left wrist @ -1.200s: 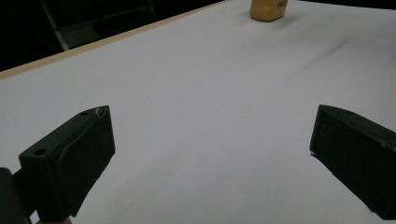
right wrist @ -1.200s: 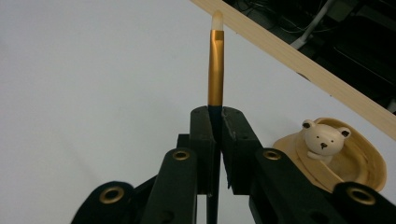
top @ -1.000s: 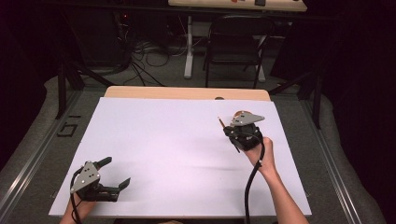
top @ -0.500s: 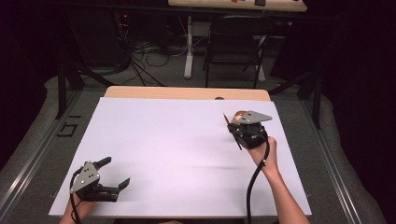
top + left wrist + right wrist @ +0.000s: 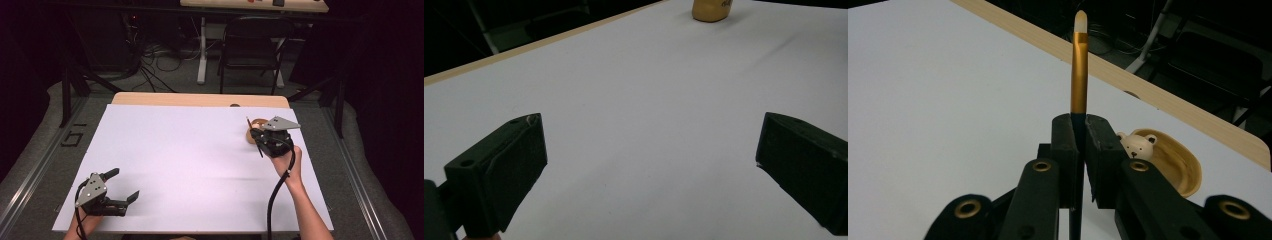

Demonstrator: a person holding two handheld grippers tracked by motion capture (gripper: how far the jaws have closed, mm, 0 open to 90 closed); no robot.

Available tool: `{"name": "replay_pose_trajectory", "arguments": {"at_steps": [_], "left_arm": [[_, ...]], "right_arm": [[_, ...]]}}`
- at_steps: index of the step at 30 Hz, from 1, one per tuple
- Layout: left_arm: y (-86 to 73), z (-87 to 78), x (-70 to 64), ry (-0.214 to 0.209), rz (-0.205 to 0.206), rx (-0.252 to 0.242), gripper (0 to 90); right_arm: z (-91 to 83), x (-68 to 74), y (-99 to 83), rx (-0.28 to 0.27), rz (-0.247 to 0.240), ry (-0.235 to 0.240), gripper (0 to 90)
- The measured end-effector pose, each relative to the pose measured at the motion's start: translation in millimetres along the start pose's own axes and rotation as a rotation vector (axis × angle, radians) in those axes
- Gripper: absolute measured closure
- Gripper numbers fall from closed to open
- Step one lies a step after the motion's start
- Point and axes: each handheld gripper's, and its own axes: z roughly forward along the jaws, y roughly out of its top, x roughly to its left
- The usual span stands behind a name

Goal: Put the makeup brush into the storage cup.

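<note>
My right gripper (image 5: 256, 138) is at the right of the white-covered table (image 5: 190, 150), shut on a slim brush (image 5: 1079, 65) with a black handle, gold ferrule and pale tip. The brush stands up between its jaws in the right gripper view and shows as a thin dark stick (image 5: 259, 148) in the high view. Just past this gripper lies a tan dish (image 5: 1175, 162) with a small white bear figure (image 5: 1138, 146) in it; the dish (image 5: 257, 123) sits near the far right of the table. My left gripper (image 5: 126, 183) is at the near left, open wide, with nothing between its jaws (image 5: 649, 160).
The table's bare wooden strip (image 5: 200, 99) runs along the far edge. Beyond it stand a dark folding chair (image 5: 252, 45), a desk leg and floor cables. The tan dish (image 5: 711, 9) also appears far ahead in the left gripper view.
My right gripper has shifted a little to the right with the brush, uncovering more of the tan dish. The left gripper has stayed put.
</note>
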Motion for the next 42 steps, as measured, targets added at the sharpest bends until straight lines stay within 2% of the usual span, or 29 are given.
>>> {"name": "replay_pose_trajectory", "arguments": {"at_steps": [19,34,42], "left_arm": [[0.1,1.7,-0.7,-0.005,0.002,0.004,0.0],[0.1,2.4,-1.1,-0.006,0.001,0.006,0.0],[-0.1,2.1,-0.7,-0.005,0.002,0.006,0.0]], "right_arm": [[-4.5,-15.8,-3.5,-0.034,0.045,-0.048,83.5],[-5.6,-22.9,-4.6,-0.046,0.062,-0.069,83.5],[-5.5,-25.1,-3.0,-0.058,0.056,-0.081,83.5]]}}
